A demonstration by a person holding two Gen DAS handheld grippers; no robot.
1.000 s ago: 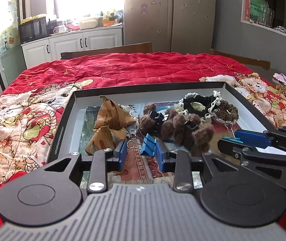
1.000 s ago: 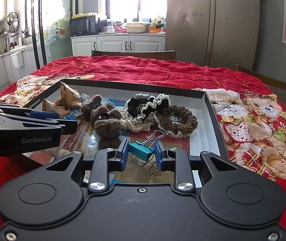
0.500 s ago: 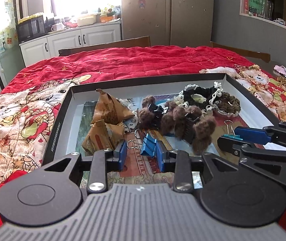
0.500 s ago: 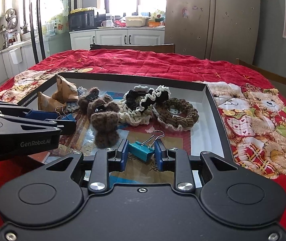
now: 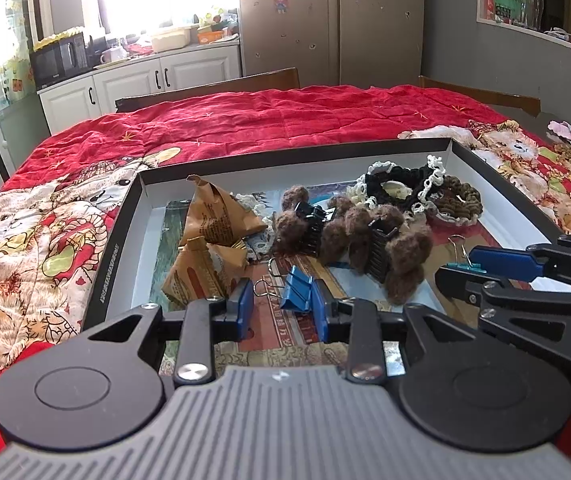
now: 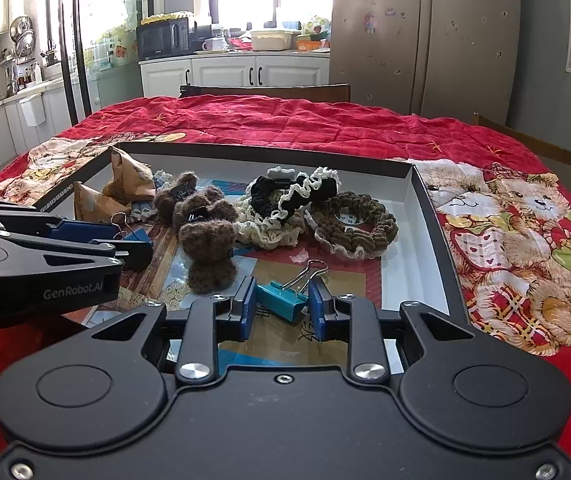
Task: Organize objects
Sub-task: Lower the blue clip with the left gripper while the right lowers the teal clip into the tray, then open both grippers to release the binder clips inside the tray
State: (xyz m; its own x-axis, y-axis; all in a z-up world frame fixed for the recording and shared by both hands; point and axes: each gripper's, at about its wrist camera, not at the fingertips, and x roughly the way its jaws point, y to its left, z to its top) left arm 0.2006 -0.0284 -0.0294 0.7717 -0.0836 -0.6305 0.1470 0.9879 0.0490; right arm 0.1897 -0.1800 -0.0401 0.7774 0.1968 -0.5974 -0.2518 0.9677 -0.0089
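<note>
Hovering over the black tray [image 6: 425,200], the right gripper [image 6: 281,307] has a teal binder clip [image 6: 281,298] pinched between its pads. Alongside, the left gripper [image 5: 283,306] holds a blue binder clip [image 5: 296,289] against one pad, low over the tray floor; whether both pads press it, I cannot tell.

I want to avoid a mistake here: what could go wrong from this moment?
1. The blue binder clip touches only one side of the left hand-held gripper; it may slip.
2. The teal binder clip sits tilted in the right hand-held gripper; it may twist.
3. The two stand close together and may collide.
</note>
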